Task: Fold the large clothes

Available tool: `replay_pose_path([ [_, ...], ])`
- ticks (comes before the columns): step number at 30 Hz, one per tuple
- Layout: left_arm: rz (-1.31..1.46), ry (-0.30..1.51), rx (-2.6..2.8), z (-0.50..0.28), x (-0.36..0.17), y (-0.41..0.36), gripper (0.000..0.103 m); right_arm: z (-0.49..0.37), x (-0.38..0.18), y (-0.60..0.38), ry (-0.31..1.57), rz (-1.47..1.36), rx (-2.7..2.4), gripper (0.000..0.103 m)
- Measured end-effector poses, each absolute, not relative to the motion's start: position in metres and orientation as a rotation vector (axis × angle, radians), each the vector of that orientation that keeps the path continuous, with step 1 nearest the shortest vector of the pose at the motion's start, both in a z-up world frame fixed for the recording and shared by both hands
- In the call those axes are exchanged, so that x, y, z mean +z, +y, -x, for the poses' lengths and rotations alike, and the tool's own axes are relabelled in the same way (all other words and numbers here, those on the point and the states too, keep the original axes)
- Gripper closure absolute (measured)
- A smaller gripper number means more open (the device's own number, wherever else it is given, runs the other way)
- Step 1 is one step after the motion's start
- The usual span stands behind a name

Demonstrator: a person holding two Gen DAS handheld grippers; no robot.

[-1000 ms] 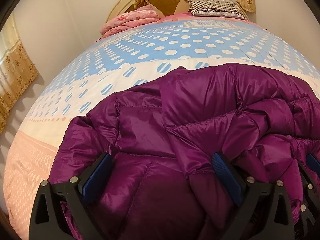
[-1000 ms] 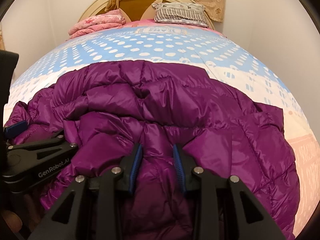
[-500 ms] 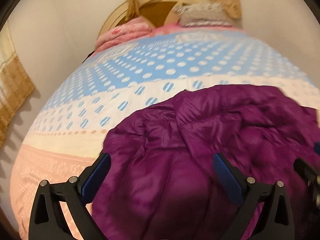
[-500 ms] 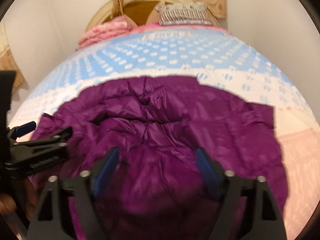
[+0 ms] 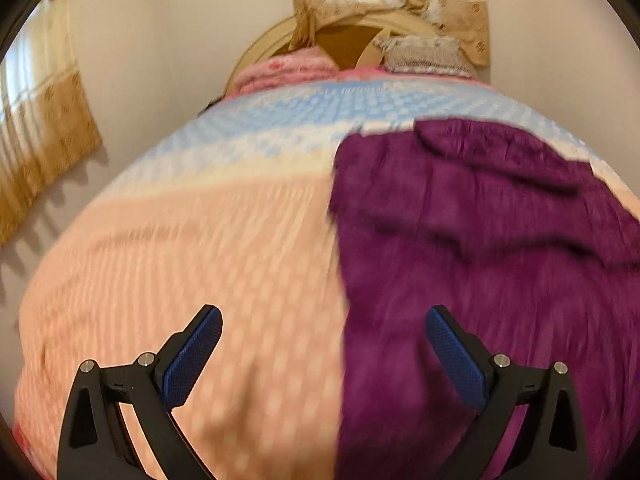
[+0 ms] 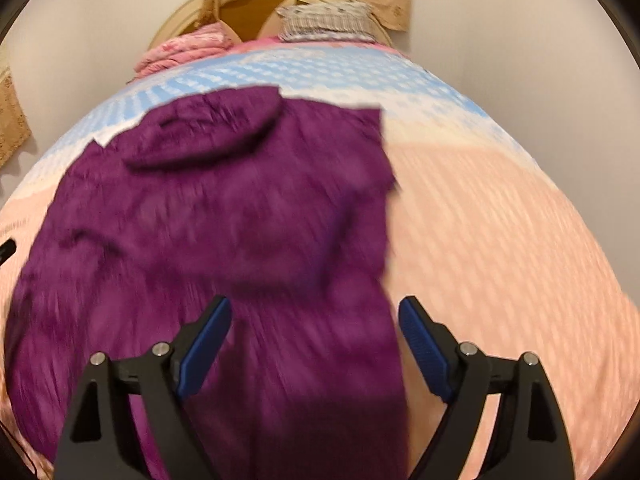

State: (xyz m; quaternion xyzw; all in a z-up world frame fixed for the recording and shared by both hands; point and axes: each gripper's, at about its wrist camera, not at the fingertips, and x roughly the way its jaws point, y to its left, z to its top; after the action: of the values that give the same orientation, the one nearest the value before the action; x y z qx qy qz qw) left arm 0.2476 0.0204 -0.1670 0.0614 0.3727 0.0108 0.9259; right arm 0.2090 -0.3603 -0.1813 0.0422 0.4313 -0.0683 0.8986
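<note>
Two pillows [image 6: 326, 22] beyond purple jacket [image 6: 240, 220]

Soft warm indoor light, heavy motion blur across both views, fisheye bending, dark corner vignette

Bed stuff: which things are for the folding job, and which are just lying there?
For the job:
- purple jacket, spread on the bed
- left gripper, open, empty
- right gripper, open, empty

Just lying about:
- bedspread
- pink blanket, folded by the headboard
- striped pillow
- curtain
</note>
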Motion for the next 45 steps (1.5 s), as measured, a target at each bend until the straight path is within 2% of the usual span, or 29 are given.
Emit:
replay_pose_path([
  [5,-0.099,0.800,0.001,-0.197,-0.181,0.031,0.001,-0.151,-0.189,-0.360,0.899,-0.106,-0.164,0.015],
  [11,-0.158,0.827,0.000,-0.174,-0.185,0.014,0.001,-0.108,-0.198,-0.357,0.907,-0.135,-0.160,0.015],
  [21,-0.136,0.847,-0.048,-0.149,-0.198,-0.001,0.001,-0.087,-0.211,-0.349,0.937,-0.178,-0.117,0.015],
  [23,-0.124,0.856,-0.062,-0.146,-0.198,-0.001,0.002,-0.086,-0.213,-0.344,0.943,-0.177,-0.103,0.020],
  [24,-0.117,0.855,-0.076,-0.143,-0.198,-0.001,0.007,-0.086,-0.213,-0.342,0.942,-0.169,-0.100,0.022],
  [25,-0.111,0.858,-0.095,-0.140,-0.197,-0.002,0.026,-0.086,-0.214,-0.341,0.940,-0.173,-0.090,0.029],
  [26,-0.099,0.871,-0.139,-0.139,-0.197,-0.004,0.039,-0.085,-0.214,-0.340,0.942,-0.178,-0.073,0.043],
  [27,-0.097,0.871,-0.160,-0.138,-0.195,-0.005,0.057,-0.084,-0.212,-0.339,0.938,-0.172,-0.062,0.052],
  [28,-0.109,0.861,-0.165,-0.136,-0.193,-0.009,0.083,-0.083,-0.211,-0.339,0.932,-0.176,-0.046,0.083],
  [29,-0.122,0.853,-0.192,-0.133,-0.189,-0.013,0.091,-0.083,-0.208,-0.341,0.926,-0.228,0.002,0.093],
  [33,-0.107,0.795,-0.229,-0.126,-0.165,-0.008,0.098,-0.076,-0.197,-0.345,0.887,-0.282,0.042,0.095],
  [40,-0.060,0.660,-0.268,-0.108,-0.101,0.015,0.099,-0.047,-0.149,-0.351,0.766,-0.347,0.110,0.097],
  [45,-0.036,0.568,-0.313,-0.078,-0.052,0.025,0.099,-0.010,-0.095,-0.346,0.648,-0.350,0.158,0.097],
])
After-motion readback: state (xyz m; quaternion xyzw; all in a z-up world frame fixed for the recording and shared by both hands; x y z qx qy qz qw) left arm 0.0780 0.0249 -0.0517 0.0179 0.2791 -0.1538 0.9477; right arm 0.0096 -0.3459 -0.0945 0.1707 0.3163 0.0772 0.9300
